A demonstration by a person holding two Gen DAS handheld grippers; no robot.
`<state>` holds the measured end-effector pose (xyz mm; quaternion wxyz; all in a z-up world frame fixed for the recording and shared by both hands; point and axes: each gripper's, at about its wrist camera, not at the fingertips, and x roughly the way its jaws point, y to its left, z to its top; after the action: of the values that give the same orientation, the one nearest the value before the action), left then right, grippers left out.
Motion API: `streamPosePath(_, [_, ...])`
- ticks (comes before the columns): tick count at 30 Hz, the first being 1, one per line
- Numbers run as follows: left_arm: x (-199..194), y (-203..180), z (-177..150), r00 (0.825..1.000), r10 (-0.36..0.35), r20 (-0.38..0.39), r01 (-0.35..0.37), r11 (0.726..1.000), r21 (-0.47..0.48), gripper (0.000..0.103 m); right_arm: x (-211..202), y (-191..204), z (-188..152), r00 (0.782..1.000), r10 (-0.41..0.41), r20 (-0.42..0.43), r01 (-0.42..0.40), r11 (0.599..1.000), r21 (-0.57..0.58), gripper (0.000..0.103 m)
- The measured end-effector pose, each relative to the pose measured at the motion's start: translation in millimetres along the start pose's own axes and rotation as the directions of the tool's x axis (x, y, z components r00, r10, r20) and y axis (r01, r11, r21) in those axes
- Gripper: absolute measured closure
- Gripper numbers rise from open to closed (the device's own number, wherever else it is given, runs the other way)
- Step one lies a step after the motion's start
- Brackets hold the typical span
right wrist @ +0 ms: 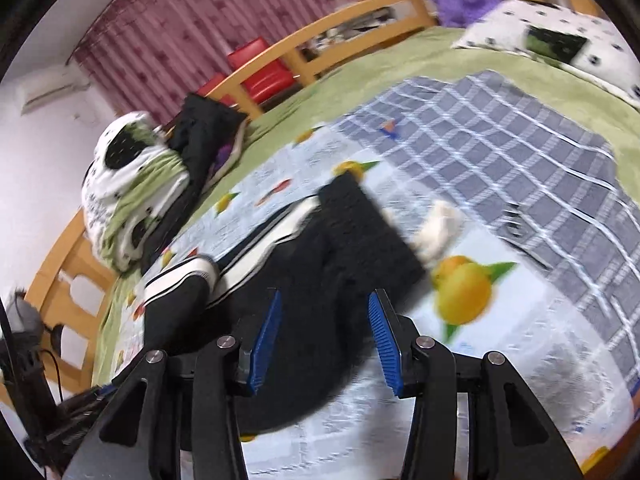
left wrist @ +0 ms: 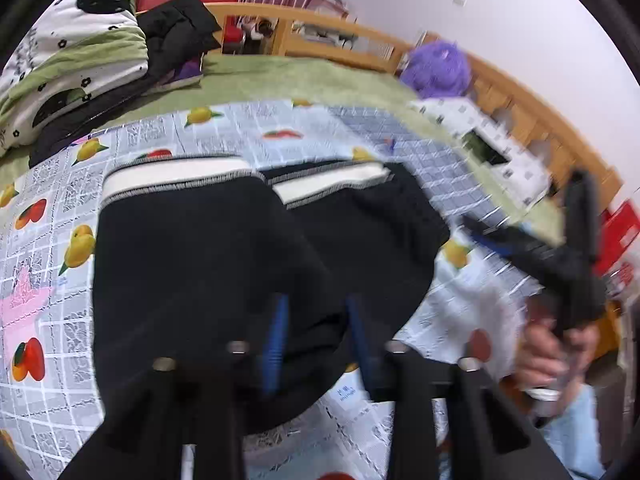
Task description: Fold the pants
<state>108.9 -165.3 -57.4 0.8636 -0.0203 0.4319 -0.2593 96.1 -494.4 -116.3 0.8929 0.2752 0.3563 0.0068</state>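
Black fabric pants with white striped cuffs (left wrist: 224,248) lie folded on a fruit-printed sheet (left wrist: 52,184) spread over the green bed (right wrist: 440,48), directly ahead of both claws. Left claw (left wrist: 318,340) stands parted over the dark cloth, gripping nothing. Right claw (right wrist: 326,340) gapes wide above the pants' near edge, likewise holding nothing.

Under me spreads a fruit-print cloth (left wrist: 168,128), and a grey checked cloth (right wrist: 500,152) overlaps its far right side. Both lie on a green bedsheet (left wrist: 280,76). Far left I see a bundled quilt (left wrist: 76,52) with a black jacket (left wrist: 176,40) against it. Far right, a purple plush toy (left wrist: 438,66) sits beside a spotted pillow (right wrist: 560,40). A wooden bedrail (right wrist: 316,36) runs behind, with maroon curtains (right wrist: 200,28) beyond.
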Motion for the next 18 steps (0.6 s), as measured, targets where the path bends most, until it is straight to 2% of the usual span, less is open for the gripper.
streamPosePath(1, [-9.1,4.4,3.0,1.0,0.01,0.024,-0.01,1.0,-0.008,0.048,6.8,11.3,-0.5,1.0,0.01,-0.017,-0.011,1.0,-0.026,0.057])
streamPosePath(2, [-19.9,10.2,5.7,0.998,0.023,0.057,-0.022,1.0,-0.017,0.044,15.0,23.7,-1.1,0.999,0.028,-0.039,-0.03,0.998,-0.052,0.057])
streamPosePath(4, [-37.6,25.9,8.7,0.993,0.001,0.118,0.002,1.0,-0.027,0.037,32.6,46.9,-3.1,0.993,0.08,-0.091,-0.087,0.993,-0.074,0.056])
streamPosePath(7, [-45.4,55.9,11.0,0.987,0.073,0.145,-0.059,0.994,-0.097,0.037,55.1,71.2,-9.0,0.981,0.123,-0.15,-0.137,0.987,-0.086,0.055])
streamPosePath(10, [-45.4,90.5,4.8,0.988,0.08,0.134,-0.051,0.977,-0.209,0.037,82.2,90.7,-18.9,0.97,0.12,-0.21,-0.142,0.985,-0.093,0.05])
streamPosePath(14, [-44.4,128.7,-3.7,0.993,0.047,0.105,-0.009,0.942,-0.337,0.037,128.6,104.4,-36.9,0.946,0.098,-0.31,-0.128,0.989,-0.076,0.05])
streamPosePath(16, [-46.6,140.4,-4.7,0.993,0.037,0.112,0.007,0.929,-0.37,0.037,156.7,106.0,-47.5,0.918,0.116,-0.378,-0.139,0.99,-0.034,0.05])
streamPosePath(17, [-48.3,145.2,-4.8,0.993,0.033,0.116,0.015,0.922,-0.388,0.037,163.4,106.9,-49.4,0.915,0.128,-0.382,-0.147,0.989,-0.021,0.049])
streamPosePath(18, [-48.8,148.9,-4.3,0.993,0.029,0.117,0.02,0.917,-0.398,0.037,164.6,109.4,-50.8,0.926,0.126,-0.355,-0.145,0.989,-0.026,0.055])
